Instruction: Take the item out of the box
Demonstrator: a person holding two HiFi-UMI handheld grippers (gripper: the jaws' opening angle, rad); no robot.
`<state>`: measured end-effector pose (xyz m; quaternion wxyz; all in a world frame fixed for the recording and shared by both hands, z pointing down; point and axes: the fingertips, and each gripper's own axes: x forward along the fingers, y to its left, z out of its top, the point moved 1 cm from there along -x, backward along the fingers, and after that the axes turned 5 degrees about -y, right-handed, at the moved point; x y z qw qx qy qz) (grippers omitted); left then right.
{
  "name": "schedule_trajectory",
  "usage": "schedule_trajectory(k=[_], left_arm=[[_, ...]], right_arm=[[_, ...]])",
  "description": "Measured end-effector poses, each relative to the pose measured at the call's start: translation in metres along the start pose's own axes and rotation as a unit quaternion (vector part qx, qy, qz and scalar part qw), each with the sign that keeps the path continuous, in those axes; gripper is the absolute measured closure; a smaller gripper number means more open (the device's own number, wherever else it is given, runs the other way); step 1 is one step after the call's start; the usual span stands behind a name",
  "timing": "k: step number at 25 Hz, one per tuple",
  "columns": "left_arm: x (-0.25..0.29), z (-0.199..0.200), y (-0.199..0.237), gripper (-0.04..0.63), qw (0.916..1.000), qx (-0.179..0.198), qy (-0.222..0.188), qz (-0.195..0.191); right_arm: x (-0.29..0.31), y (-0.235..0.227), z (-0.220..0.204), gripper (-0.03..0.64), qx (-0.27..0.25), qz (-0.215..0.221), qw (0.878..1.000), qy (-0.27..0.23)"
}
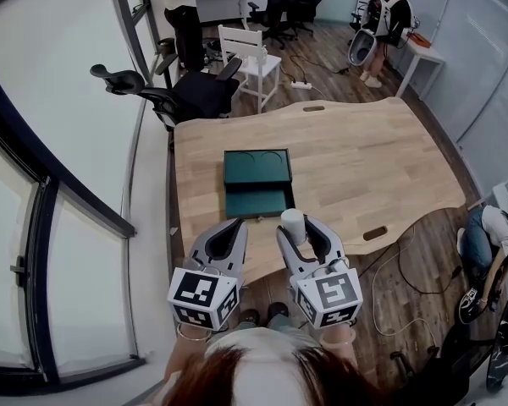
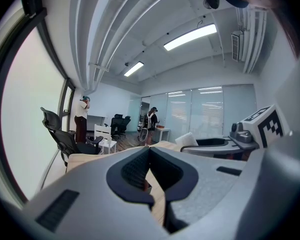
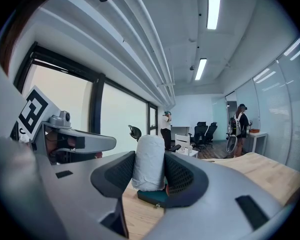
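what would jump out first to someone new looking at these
A white cylinder stands clamped in the right tongs, over the wooden table's near edge. Just beyond it lies an open dark green box, and the left tongs beside are shut on nothing.

A pale wooden table (image 1: 364,159) carries one open dark-green box (image 1: 256,183) (lid toward 12 o'clock), lying toward its 9 o'clock edge.
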<state>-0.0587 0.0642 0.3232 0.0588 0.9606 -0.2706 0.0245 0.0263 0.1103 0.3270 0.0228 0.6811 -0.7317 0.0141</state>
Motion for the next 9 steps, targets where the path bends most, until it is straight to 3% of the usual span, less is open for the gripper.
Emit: schedule_trajectory(k=[9], left_arm=[[-0.0025,-0.0022,0.0046,0.588,1.0000,-0.002,0.003,-0.004]], right_arm=[[0.0017,0.0045,-0.0023,0.420,-0.001,-0.004,1.000,0.004]])
